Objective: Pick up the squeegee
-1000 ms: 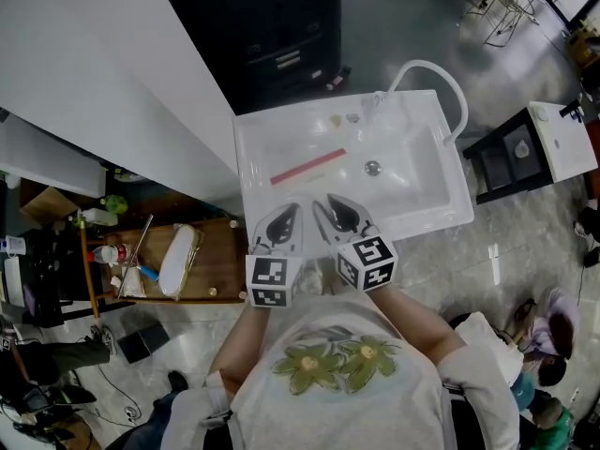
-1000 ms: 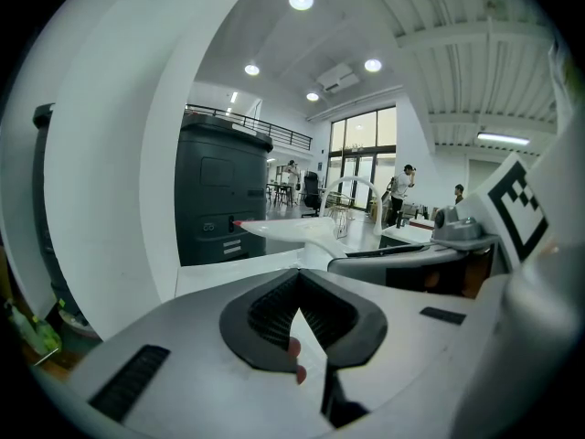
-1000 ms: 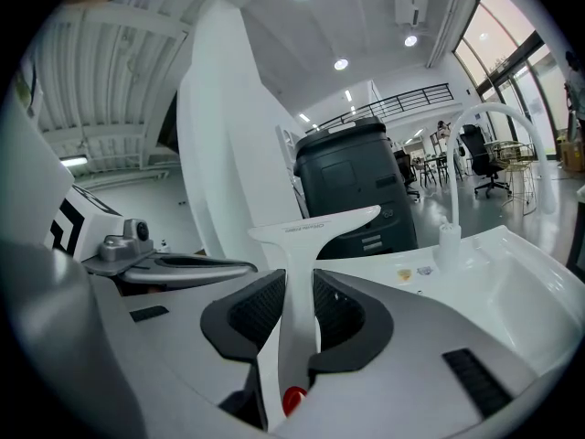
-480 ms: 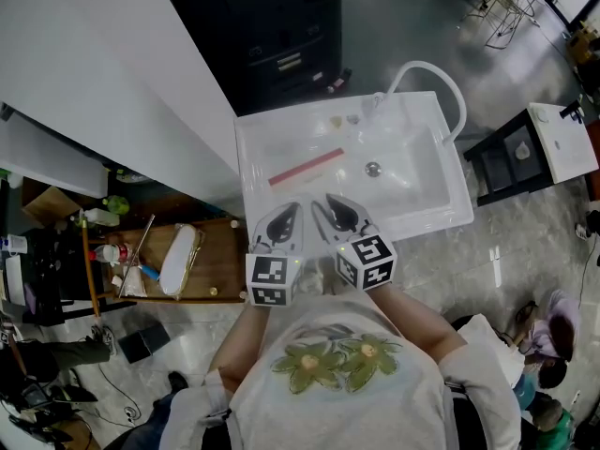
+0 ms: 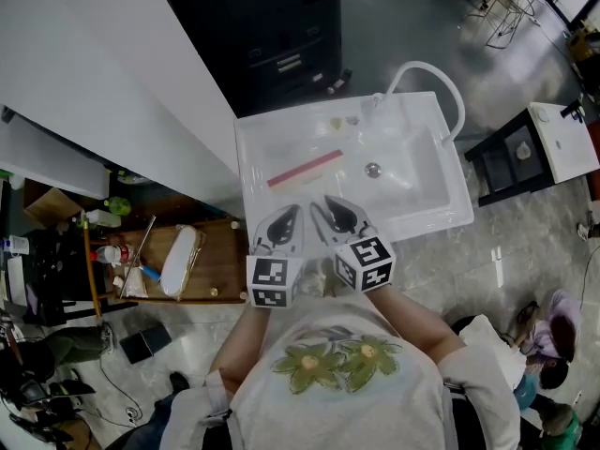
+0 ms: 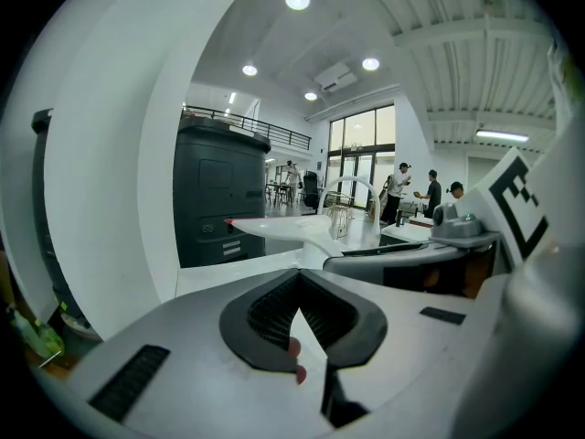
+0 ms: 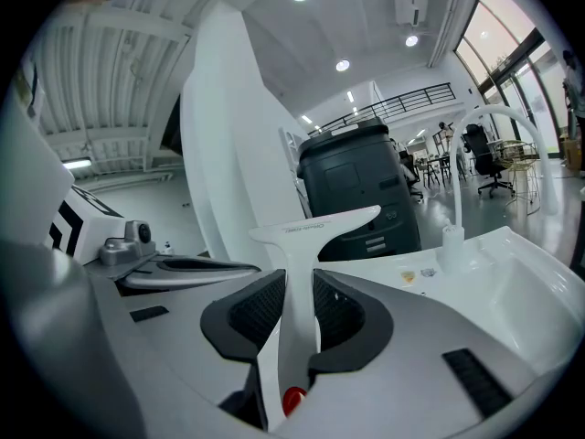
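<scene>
A white squeegee [image 7: 315,227] with a T-shaped head stands upright between the pads of my right gripper [image 7: 299,280], which is shut on its handle. From above, its red rubber blade [image 5: 305,167] lies over the basin of the white sink [image 5: 441,216], just ahead of the right gripper [image 5: 328,210]. The left gripper [image 5: 282,219] hangs beside it at the sink's near rim. In the left gripper view the left gripper [image 6: 297,277] is shut, its pads meeting with nothing between them, and the squeegee head [image 6: 274,227] shows ahead to the right.
A curved white hose [image 5: 441,73] loops over the sink's far right corner, and a drain [image 5: 372,168] sits mid-basin. A black cabinet [image 5: 272,36] stands behind the sink. A wooden shelf [image 5: 220,261] with bottles lies to the left, a white wall panel [image 5: 103,73] beyond it.
</scene>
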Action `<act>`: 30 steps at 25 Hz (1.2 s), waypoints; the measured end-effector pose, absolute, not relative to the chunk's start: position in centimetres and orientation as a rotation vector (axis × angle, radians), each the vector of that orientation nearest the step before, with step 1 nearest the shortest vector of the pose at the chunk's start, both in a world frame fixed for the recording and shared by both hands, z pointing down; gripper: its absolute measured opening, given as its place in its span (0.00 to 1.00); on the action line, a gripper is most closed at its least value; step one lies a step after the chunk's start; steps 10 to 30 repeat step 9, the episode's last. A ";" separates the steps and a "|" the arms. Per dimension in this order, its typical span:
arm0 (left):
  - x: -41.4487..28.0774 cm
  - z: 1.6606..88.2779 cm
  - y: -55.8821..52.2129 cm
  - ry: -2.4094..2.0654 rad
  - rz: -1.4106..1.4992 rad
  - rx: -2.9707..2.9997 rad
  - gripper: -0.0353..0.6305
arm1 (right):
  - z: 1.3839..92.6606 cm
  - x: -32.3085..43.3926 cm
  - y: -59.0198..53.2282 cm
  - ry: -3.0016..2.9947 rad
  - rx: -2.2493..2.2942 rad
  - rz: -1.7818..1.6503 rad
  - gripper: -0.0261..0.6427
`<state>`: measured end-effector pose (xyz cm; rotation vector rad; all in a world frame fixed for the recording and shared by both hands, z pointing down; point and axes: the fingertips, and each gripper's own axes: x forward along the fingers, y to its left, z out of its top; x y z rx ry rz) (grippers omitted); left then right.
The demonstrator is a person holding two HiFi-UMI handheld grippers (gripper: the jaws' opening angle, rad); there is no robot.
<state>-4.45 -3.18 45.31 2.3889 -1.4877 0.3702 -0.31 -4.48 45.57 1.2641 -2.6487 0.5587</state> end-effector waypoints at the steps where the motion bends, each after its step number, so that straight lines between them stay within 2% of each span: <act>1: -4.4 45.3 -3.1 -1.488 0.371 2.388 0.07 | 45.6 -0.3 -4.4 -2.649 1.265 0.560 0.19; 30: -4.6 45.6 -3.0 -1.488 0.380 2.378 0.07 | 45.7 -0.3 -4.5 -2.649 1.278 0.580 0.19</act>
